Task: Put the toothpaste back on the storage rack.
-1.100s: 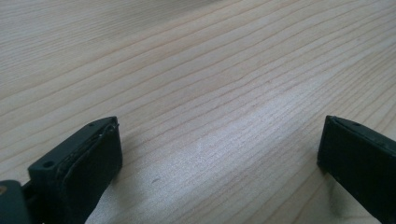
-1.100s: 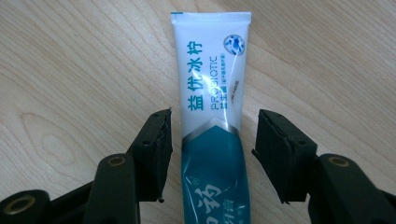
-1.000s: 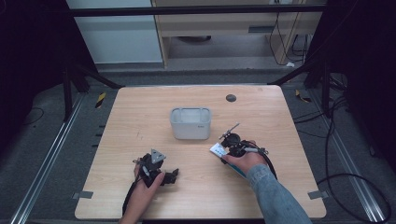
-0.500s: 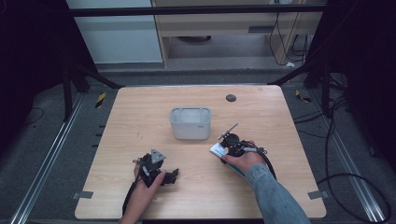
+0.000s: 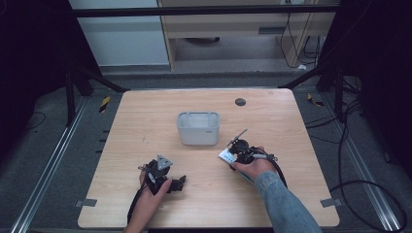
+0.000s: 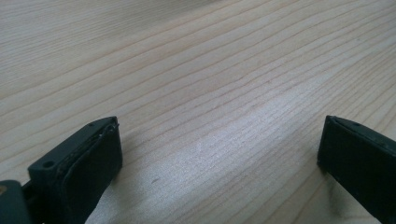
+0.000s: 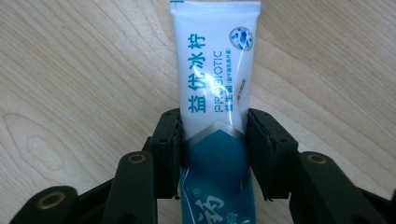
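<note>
Your right gripper [image 7: 212, 140] had just been closing and pinched the toothpaste tube [image 7: 215, 70] lying flat on the pale wooden worktop [image 5: 145, 121] (grey floor around), near the white bin [image 5: 197, 127]. Your left gripper's [image 6: 219, 154] fingers stood spread.

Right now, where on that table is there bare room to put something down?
Bare wood lies left of the bin, along the far edge beside the dark disc, and at the right edge. It is crowded in front, around both grippers and the tube.
</note>
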Demonstrator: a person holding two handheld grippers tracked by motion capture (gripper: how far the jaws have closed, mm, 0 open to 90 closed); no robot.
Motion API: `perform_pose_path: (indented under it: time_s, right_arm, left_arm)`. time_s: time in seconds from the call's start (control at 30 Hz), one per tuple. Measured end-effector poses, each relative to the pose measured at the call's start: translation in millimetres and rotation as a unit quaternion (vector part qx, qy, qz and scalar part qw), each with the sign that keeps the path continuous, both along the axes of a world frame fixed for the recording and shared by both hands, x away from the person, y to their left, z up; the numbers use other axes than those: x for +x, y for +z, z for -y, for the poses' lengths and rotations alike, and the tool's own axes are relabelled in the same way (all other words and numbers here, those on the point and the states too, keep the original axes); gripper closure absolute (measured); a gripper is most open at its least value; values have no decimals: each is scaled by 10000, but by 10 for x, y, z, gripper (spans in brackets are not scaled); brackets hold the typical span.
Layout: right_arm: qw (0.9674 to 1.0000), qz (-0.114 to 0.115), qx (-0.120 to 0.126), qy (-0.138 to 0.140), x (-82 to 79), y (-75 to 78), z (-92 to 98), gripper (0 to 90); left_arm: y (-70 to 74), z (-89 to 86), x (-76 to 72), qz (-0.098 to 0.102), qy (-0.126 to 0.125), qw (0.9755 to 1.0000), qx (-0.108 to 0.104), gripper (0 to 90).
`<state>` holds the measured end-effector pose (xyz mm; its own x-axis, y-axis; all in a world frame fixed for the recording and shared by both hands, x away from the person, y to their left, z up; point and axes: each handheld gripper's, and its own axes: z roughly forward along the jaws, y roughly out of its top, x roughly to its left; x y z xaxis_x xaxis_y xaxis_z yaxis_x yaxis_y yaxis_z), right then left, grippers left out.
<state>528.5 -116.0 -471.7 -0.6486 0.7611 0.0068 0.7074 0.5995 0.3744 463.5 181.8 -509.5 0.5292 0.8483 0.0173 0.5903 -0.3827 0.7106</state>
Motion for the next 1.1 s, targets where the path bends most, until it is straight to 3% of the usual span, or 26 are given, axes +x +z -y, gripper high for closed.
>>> perform_pose_path:
  time_s: [0.63,1.1]
  right_arm:
    - [9999,68,-90,36,-3,21,7,657]
    - [9999,88,38,-97,-22,42,29,718]
  left_arm:
    - [0,0,0,0,0,10000,2,0]
    - [0,0,0,-1,1,10000,1,0]
